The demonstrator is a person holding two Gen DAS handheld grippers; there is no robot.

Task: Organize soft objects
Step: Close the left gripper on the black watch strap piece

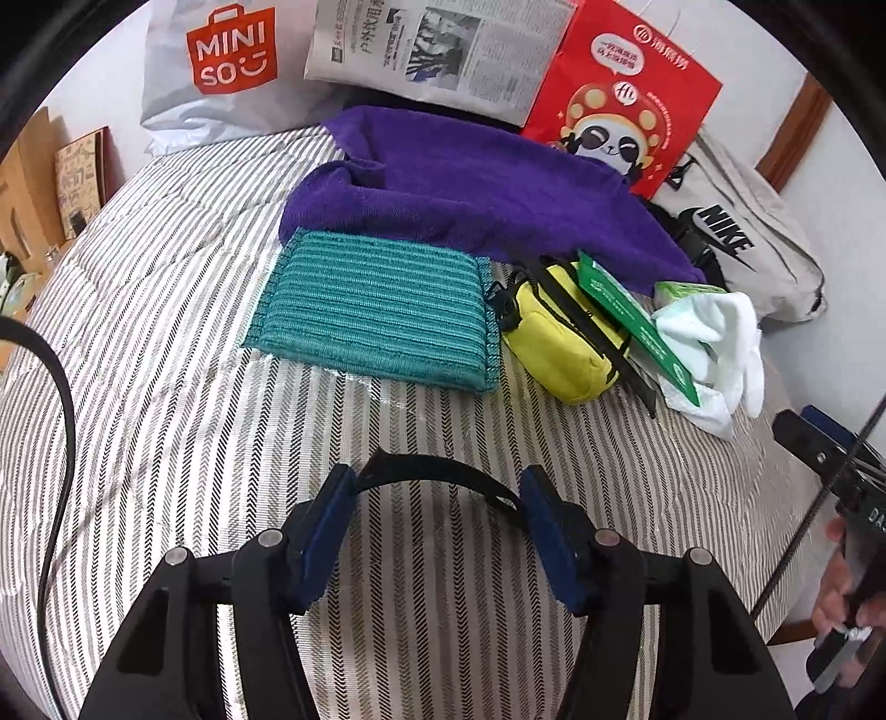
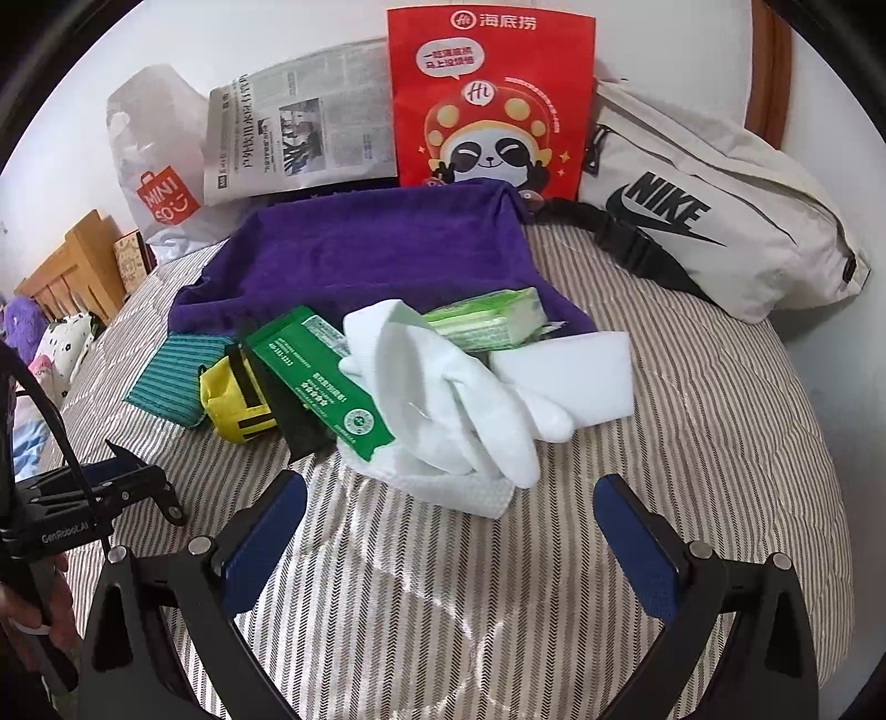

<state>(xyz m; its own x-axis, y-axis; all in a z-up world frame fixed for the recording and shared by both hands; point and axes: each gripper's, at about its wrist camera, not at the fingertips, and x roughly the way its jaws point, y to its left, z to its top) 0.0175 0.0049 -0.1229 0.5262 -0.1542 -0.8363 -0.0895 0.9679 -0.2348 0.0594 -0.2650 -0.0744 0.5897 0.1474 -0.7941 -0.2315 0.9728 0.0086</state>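
Observation:
On the striped bedcover [image 1: 166, 332] lie a purple towel [image 1: 470, 188], a teal ribbed cloth [image 1: 376, 310], a yellow pouch [image 1: 559, 343], a green packet [image 1: 631, 321] and white gloves [image 1: 714, 343]. My left gripper [image 1: 437, 482] is in front of the teal cloth, shut on a black arched band [image 1: 443, 468] that spans from one blue pad to the other. My right gripper [image 2: 451, 487] stands open just short of the white gloves [image 2: 470, 399], with only the bedcover and a tissue corner between its fingers. A white foam block [image 2: 576, 376] and a green tissue pack [image 2: 487, 321] lie behind the gloves.
Against the back wall stand a Miniso bag [image 1: 221, 66], a newspaper [image 1: 443, 50] and a red panda bag [image 1: 620, 94]. A grey Nike bag [image 2: 720, 221] lies at the right. A wooden bed frame [image 2: 72, 266] and plush toys [image 2: 27, 327] are far left.

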